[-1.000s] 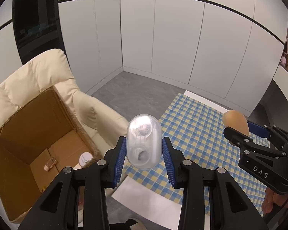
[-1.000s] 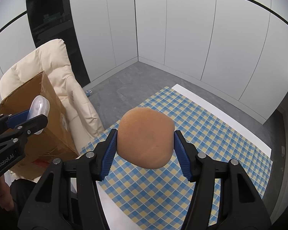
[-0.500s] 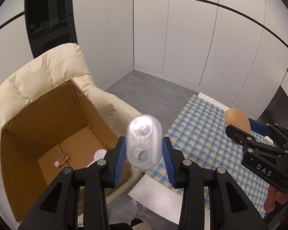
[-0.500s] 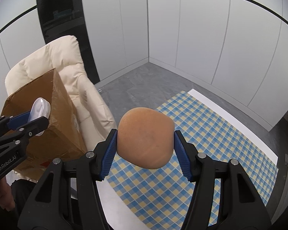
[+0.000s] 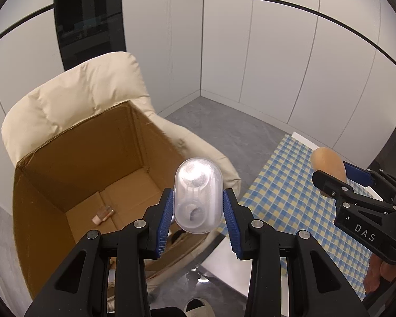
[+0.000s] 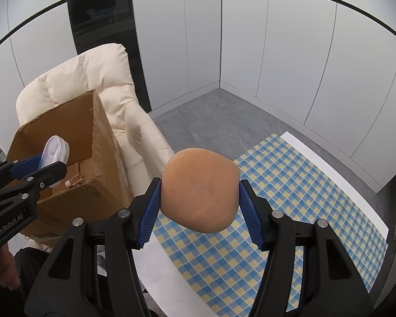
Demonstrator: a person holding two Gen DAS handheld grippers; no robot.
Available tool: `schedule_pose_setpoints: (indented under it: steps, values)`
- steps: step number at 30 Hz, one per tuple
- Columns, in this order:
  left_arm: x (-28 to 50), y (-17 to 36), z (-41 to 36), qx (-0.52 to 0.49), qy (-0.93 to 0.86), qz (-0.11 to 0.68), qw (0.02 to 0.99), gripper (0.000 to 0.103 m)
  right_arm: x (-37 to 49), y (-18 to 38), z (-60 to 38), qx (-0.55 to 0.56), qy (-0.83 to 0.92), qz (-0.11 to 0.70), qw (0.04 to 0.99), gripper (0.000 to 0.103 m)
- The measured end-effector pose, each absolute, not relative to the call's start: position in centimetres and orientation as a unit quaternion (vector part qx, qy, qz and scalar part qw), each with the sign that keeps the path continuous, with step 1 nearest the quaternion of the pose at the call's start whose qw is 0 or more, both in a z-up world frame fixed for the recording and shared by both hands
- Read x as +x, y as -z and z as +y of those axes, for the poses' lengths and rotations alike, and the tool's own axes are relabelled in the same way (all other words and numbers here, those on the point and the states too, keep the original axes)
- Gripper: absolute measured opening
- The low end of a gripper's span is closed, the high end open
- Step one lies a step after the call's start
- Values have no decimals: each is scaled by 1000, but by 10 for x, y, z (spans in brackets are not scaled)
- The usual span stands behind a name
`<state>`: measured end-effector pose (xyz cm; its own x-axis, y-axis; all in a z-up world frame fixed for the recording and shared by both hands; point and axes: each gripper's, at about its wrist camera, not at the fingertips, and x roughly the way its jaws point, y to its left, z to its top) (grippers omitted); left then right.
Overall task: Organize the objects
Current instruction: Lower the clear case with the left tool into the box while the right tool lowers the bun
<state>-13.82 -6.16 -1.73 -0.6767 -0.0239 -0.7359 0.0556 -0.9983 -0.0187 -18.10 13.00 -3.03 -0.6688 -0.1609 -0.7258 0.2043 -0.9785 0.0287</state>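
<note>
Task partly done: one open brown cardboard box [image 5: 74, 174], standing on one cream padded armchair [image 5: 74, 103], already holds one small clear vial [image 5: 103, 214]; two items remain airborne near it. Left gripper [image 5: 198, 215] clamps one translucent oval plastic case [image 5: 198, 198] at the box's rim. Right gripper [image 6: 199, 207] clamps one tan rounded sponge-like lump [image 6: 199, 192] above one blue-and-yellow checked cloth [image 6: 290, 211].

We are seeing a brown cardboard box [image 5: 74, 163] on a cream armchair [image 5: 74, 100], a blue-and-yellow checked cloth [image 6: 290, 192], a tan rounded object [image 6: 200, 192], and a clear capsule [image 5: 198, 195].
</note>
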Motion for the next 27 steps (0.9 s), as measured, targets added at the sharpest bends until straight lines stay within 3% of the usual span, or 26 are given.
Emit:
schedule_pose_setpoints:
  steps: [27]
  values:
    - [-109, 16, -142, 397, 913, 44, 85, 38, -185, 29, 30, 384, 907, 59, 162, 60]
